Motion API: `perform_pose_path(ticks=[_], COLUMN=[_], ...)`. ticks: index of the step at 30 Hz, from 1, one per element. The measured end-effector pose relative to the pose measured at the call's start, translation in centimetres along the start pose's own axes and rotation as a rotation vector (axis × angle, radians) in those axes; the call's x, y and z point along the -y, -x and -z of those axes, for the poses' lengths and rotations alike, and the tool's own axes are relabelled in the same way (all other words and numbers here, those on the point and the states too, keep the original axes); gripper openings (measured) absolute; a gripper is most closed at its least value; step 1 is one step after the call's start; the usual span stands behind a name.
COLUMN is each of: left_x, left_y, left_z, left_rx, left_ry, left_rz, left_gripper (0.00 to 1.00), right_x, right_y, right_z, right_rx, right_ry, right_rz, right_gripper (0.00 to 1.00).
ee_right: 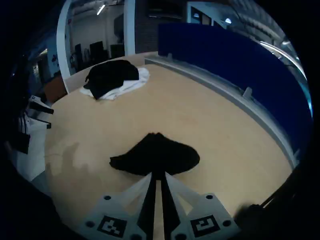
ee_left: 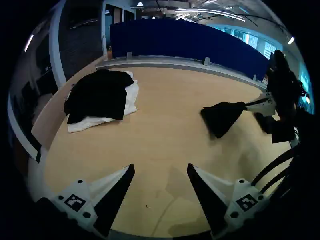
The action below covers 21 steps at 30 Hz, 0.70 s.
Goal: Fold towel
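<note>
A black towel [ee_right: 158, 158] hangs bunched over the wooden table [ee_right: 200, 116], pinched at one edge by my right gripper [ee_right: 158, 176], whose fingers are shut on it. In the left gripper view the same black towel [ee_left: 221, 116] dangles from the right gripper [ee_left: 245, 105] at the right side of the table. My left gripper [ee_left: 160, 170] stands open over the near part of the table [ee_left: 168, 100], nothing between its fingers. It is well apart from the towel.
A pile of black and white cloths [ee_left: 100, 98] lies at the far left of the table; the same pile [ee_right: 116, 78] sits at the back in the right gripper view. A blue partition [ee_left: 188, 40] runs along the table's far edge.
</note>
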<state>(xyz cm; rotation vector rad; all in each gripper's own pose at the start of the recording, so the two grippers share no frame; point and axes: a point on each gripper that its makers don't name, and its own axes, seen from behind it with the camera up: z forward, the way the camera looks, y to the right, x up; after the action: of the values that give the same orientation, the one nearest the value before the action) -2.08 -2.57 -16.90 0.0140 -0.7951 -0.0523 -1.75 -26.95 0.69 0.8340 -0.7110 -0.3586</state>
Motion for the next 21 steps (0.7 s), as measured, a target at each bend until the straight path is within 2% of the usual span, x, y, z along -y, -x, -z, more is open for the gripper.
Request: perform_pose_path(ticks=[8, 21], left_x=[-0.1, -0.7], left_y=[-1.2, -2.2], left_z=[0.2, 0.6], left_rx=[-0.028, -0.049], left_ry=[0.003, 0.017], left_rz=[-0.004, -0.009], left_gripper=[0.98, 0.98], right_x=[-1.0, -2.7], right_y=[-5.8, -7.3], right_z=[2.7, 4.8], right_rx=[-0.085, -0.120], right_ry=[0.014, 0.055], right_rz=[0.032, 0.026], right_gripper=[0.08, 0.08])
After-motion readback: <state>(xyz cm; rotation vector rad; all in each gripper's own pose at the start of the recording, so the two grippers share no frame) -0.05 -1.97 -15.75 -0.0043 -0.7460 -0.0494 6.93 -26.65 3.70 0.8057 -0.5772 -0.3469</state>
